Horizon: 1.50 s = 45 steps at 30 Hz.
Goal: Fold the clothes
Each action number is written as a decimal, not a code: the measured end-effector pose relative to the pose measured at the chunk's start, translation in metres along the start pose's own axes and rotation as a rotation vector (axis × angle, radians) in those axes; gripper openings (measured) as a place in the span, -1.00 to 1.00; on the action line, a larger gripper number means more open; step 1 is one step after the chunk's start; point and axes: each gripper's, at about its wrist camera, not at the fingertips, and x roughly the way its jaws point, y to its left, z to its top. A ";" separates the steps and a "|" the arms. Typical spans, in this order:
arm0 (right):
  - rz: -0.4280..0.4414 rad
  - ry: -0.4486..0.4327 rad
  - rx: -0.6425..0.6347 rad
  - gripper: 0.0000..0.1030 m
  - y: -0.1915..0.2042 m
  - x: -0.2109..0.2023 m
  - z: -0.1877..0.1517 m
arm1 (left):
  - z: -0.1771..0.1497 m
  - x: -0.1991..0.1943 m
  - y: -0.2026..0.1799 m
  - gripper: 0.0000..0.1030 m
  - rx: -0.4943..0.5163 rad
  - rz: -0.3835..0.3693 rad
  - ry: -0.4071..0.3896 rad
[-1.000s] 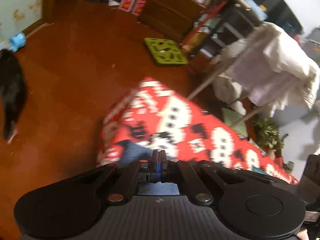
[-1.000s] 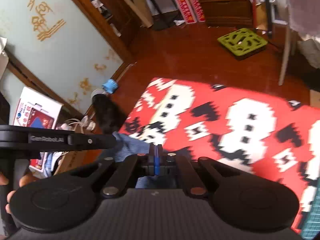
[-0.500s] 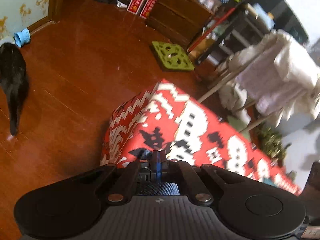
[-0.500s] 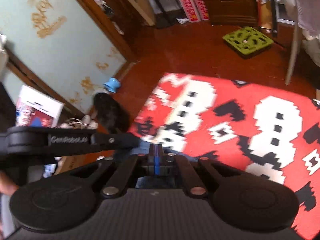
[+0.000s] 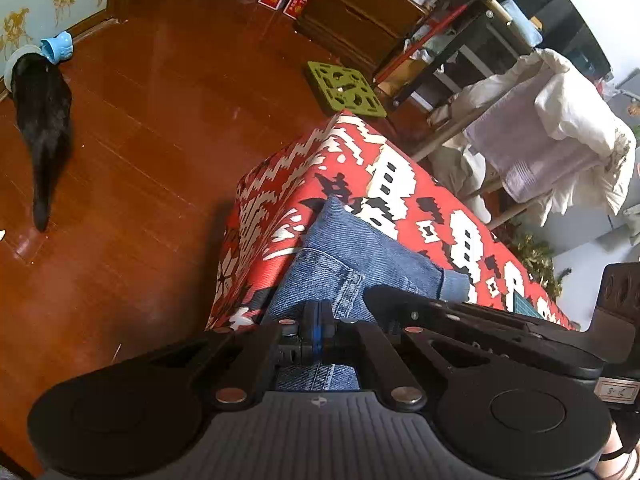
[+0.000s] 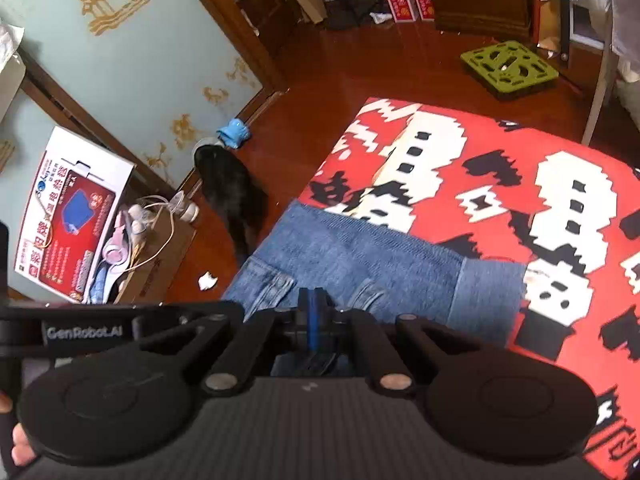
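Note:
Blue denim jeans lie on a table with a red, white and black patterned cover, near its left corner. In the left wrist view my left gripper is shut on the near edge of the denim. The right wrist view shows my right gripper shut on the jeans at the waistband, close beside the left one. The cuffed leg end rests to the right. The fabric under both grippers is hidden.
A black cat stands on the wooden floor by a blue bowl. A green perforated mat, a wooden cabinet, a chair draped in white cloth and a cardboard box with cables surround the table.
Both grippers have pulled back and lifted, so much more of the jeans now shows spread over the table corner. The cat has moved toward the bowl.

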 end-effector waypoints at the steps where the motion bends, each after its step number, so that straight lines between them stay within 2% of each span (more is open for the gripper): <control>1: -0.001 -0.009 0.002 -1.00 -0.001 0.002 0.000 | -0.001 0.001 -0.001 -0.99 0.004 0.002 -0.006; 7: -0.035 -0.056 0.030 -1.00 -0.002 0.010 0.008 | 0.002 0.002 -0.010 -1.00 0.031 0.036 -0.028; 9: -0.063 -0.074 0.032 -1.00 0.001 0.002 0.012 | 0.003 -0.006 -0.008 -1.00 0.008 0.013 -0.036; 11: -0.029 -0.084 0.035 -1.00 0.002 -0.011 0.013 | 0.001 -0.017 -0.006 -1.00 -0.010 -0.028 -0.039; 17: 0.024 -0.003 0.001 -1.00 0.013 -0.037 -0.006 | -0.022 -0.038 -0.004 -1.00 0.016 -0.042 0.016; 21: 0.045 0.034 -0.031 -1.00 0.023 -0.035 -0.023 | -0.040 -0.037 -0.003 -1.00 0.050 -0.013 0.048; 23: 0.051 0.039 -0.032 -1.00 0.024 -0.029 -0.029 | -0.045 -0.032 0.002 -0.99 0.035 -0.011 0.056; 27: 0.036 0.039 -0.072 -1.00 0.024 -0.015 -0.040 | -0.050 -0.027 0.006 -0.99 0.033 -0.018 0.046; 33: -0.014 0.021 -0.117 -1.00 0.034 -0.027 -0.041 | -0.061 -0.038 0.003 -0.99 0.071 0.011 0.047; 38: 0.079 0.048 -0.169 -1.00 0.059 -0.045 -0.060 | -0.081 -0.050 0.012 -0.99 0.074 0.014 0.051; 42: 0.102 0.116 -0.204 -1.00 0.075 -0.039 -0.084 | -0.094 -0.056 0.018 -0.99 0.058 0.008 0.029; 45: 0.100 0.104 -0.204 -1.00 0.073 -0.037 -0.095 | -0.102 -0.056 0.019 -0.98 0.063 0.014 0.020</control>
